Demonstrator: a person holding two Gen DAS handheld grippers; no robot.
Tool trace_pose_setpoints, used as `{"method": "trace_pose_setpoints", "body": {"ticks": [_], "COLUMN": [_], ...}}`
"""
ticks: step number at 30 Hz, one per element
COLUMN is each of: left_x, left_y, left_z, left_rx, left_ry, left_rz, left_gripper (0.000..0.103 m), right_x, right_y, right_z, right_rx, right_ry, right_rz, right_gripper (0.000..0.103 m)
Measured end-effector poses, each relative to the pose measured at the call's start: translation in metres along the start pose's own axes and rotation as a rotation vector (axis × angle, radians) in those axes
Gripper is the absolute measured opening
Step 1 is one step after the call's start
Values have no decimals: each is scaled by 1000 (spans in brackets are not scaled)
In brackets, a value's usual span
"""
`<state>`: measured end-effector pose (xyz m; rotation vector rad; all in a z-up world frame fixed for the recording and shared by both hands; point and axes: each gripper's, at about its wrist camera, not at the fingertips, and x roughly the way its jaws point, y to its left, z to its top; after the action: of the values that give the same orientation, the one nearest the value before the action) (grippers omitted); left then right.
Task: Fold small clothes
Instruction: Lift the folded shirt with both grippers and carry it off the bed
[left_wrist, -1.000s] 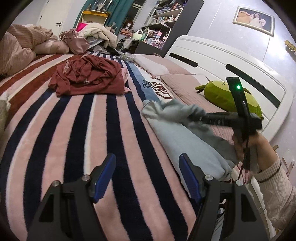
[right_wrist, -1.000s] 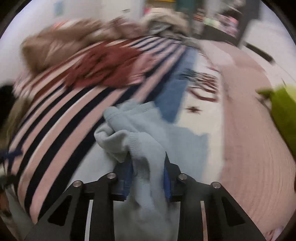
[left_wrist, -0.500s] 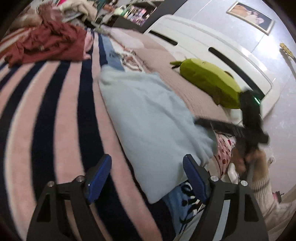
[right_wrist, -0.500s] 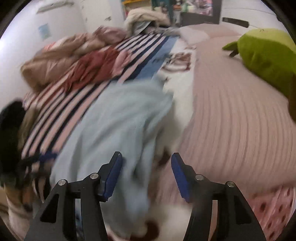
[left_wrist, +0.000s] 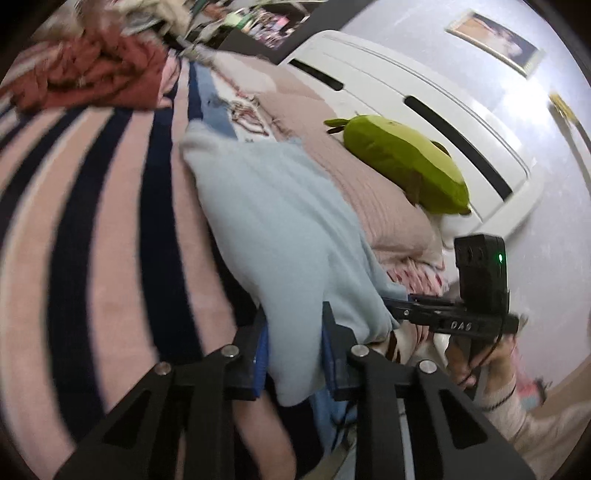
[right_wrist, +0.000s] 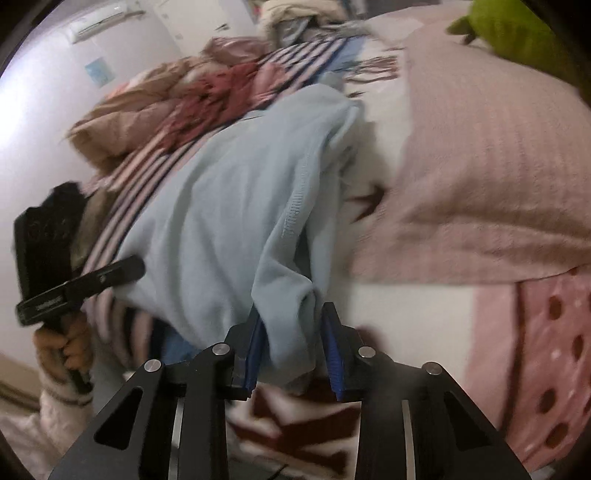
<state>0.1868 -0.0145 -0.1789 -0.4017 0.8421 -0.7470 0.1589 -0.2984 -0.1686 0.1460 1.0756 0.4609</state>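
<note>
Bedroom walls are pale, and a white headboard (left_wrist: 424, 110) stands at the far right of the bed. On the bed lies a blanket with pink and dark stripes (left_wrist: 92, 221), and a green plush toy (left_wrist: 402, 162) rests on a pink pillow (right_wrist: 480, 166) near the headboard. A red garment (left_wrist: 92, 70) is bunched up far off, well apart from the work.

A light blue garment (left_wrist: 280, 229) lies spread on the blanket. Its long side runs from the near edge of the bed away toward the far end. The 2 near corners hang toward the person.

The left gripper (left_wrist: 293, 358) has its jaws closing on the near left corner, and the cloth is pinched between the blue pads. The right gripper (right_wrist: 293, 350) has its jaws closing on the near right corner, with cloth bunched between its pads too.

Both hands are equally near the garment. I think the next move is to lift these 2 corners and carry them to the far edge.
</note>
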Motion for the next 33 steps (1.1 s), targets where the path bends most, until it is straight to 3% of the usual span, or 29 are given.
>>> {"method": "trace_pose_setpoints", "body": {"ticks": [5,7,9,10,11,14,18,19,20,21,24,33], "left_x": [-40,-43,-49,-54,-60,-54,-14,-1,11,20,34,-26], "left_y": [3,4,6,10,16,30,52,58,65,70,75,23], "left_z": [-20,-26,-24,-19,-11,17,40,42,44,45,47,86], "left_rx": [26,52,95,96,84,43,-34,-69,-105,-127,-173,-1], "left_ry": [76,140,161,147,124,113,147,164,176,188,201,82], "left_rz": [21,29,77,89,84,22,7,-6,-19,-36,-73,-4], "left_gripper": [23,30,50,57,65,69,69,69,56,37,15,13], "right_x": [5,4,-2,-7,-11,-11,26,41,56,66,79,35], "right_y": [28,28,26,23,19,6,-11,-13,-15,-17,-20,19], "right_z": [-19,-18,-9,-2,4,27,51,53,55,55,59,72], "right_rx": [-30,-17,-21,-21,-14,22,70,81,97,109,141,76], "right_ry": [95,109,78,52,36,18,92,128,159,177,161,2], "right_rz": [171,177,133,131,139,213,256,288,323,348,379,431], "right_gripper": [26,38,63,66,67,71,71,69,57,47,30,23]}}
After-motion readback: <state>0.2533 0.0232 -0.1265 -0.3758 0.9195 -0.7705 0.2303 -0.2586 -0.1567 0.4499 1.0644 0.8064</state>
